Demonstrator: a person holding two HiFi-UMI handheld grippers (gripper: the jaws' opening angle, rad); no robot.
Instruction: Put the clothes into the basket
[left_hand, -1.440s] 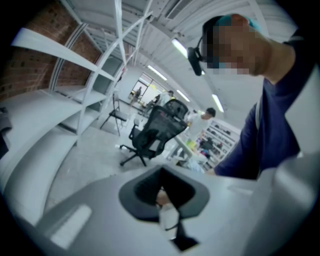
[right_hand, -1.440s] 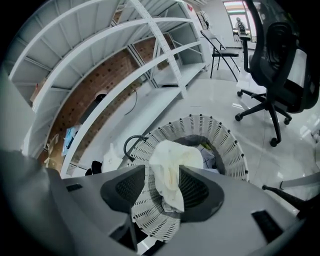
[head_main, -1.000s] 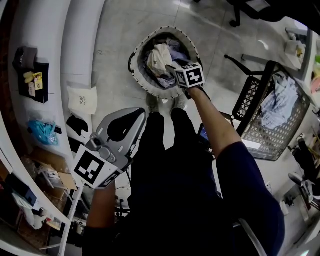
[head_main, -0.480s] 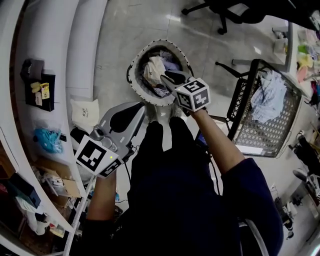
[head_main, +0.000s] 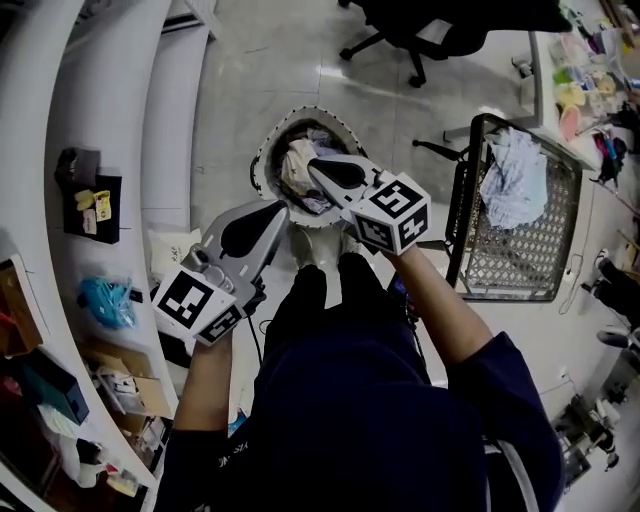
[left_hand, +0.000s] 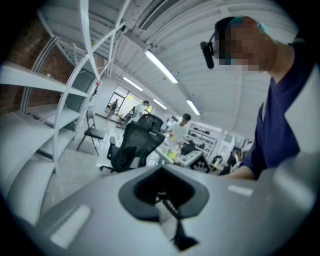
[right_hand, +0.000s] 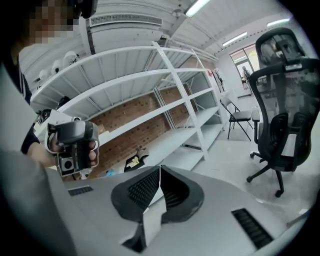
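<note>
I stood and watched the person hold both tools up in front of their body, above the floor. The right gripper (head_main: 318, 168) was in the middle of the head view, and its tip was over the round basket (head_main: 262, 150). Its fingers (right_hand: 142, 187) were pressed tight together with nothing between them. The left gripper (head_main: 283, 210) was just below and to the left of it, pointing toward the same basket. Its fingers (left_hand: 145, 192) were also closed together and held nothing. The round basket sat on the floor near the top middle of the head view, right in front of the person's feet. The clothes (head_main: 298, 160) lay heaped inside it, with a pale piece on top. At the right of that view stood a wire basket (head_main: 460, 230) with more light blue clothes (head_main: 515, 180) in it. A black office chair (head_main: 420, 25) stood near the top edge, and white shelves (head_main: 100, 120) curved down the left side.
</note>
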